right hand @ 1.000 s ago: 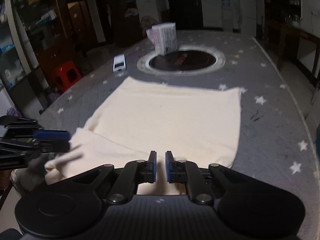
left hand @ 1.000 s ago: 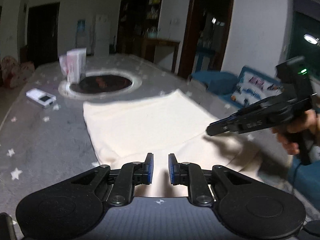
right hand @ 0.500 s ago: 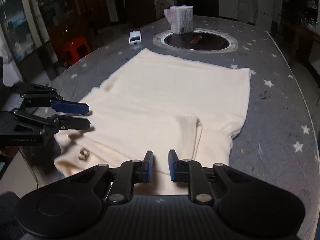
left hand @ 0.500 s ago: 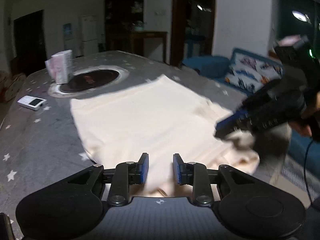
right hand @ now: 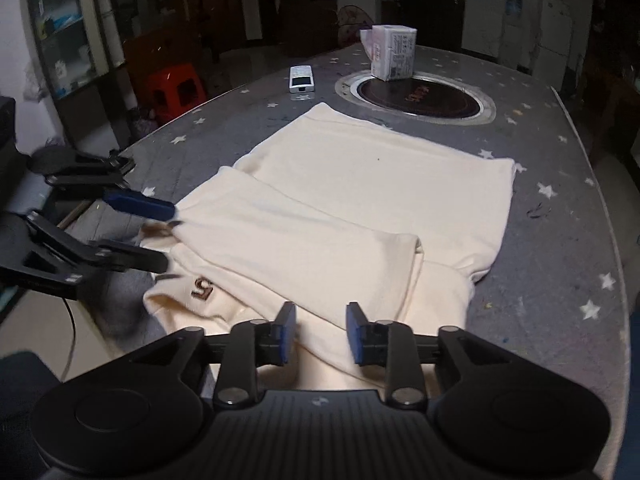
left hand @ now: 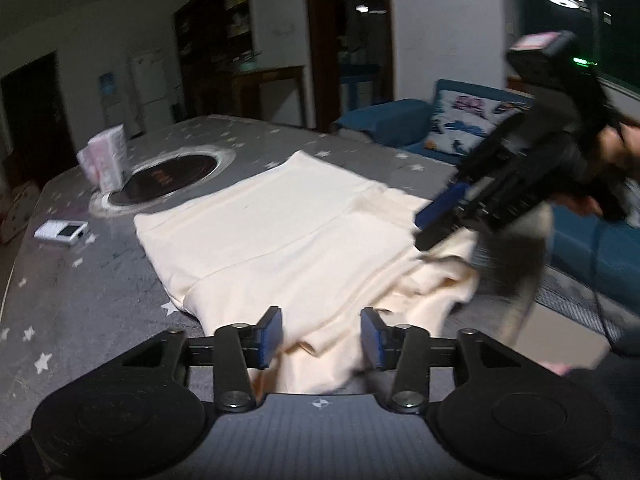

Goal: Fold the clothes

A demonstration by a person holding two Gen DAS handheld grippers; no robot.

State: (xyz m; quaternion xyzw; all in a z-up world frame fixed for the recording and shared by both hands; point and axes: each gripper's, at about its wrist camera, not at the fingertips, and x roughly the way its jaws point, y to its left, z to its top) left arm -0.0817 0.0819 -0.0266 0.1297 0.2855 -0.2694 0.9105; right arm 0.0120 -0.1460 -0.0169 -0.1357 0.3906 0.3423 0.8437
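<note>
- Left wrist view: left gripper (left hand: pixel 320 338) is hovering low over the near hem of the cream garment (left hand: pixel 280 236), blue-padded fingers (left hand: pixel 269 336) standing wide apart with nothing pinched between them
- Garment is lying spread on the grey star-print tablecloth (left hand: pixel 80 300), its near right corner bunching into loose folds at the table edge
- Right gripper (left hand: pixel 440 222) is showing at the right of this view, blurred, tips just over that bunched corner; from here I cannot tell how its fingers are standing
- Round dark inset (left hand: pixel 168 178) is sitting in the table beyond the garment, white tissue pack (left hand: pixel 105 158) standing at its left rim, small white remote (left hand: pixel 61 232) lying well apart to the left
- Blue sofa (left hand: pixel 400 120) with a patterned cushion (left hand: pixel 472 128) is standing past the table's far right side

- Right wrist view: right gripper (right hand: pixel 320 332) is sitting over the near edge of the garment (right hand: pixel 380 176), fingers parted and gripping nothing
- Garment is showing one panel folded over the body, a long sleeve-like strip lying diagonally across the middle, a small brown logo (right hand: pixel 201 288) near the left corner
- Left gripper (right hand: pixel 168 236) is reaching in from the left, its two fingers spread, tips touching or just beside the garment's left edge, cloth not caught between them
- Remote (right hand: pixel 302 79), tissue pack (right hand: pixel 394 52) and round inset (right hand: pixel 416 98) are sitting at the far end; red stool (right hand: pixel 176 84) is standing on the floor to the left
</note>
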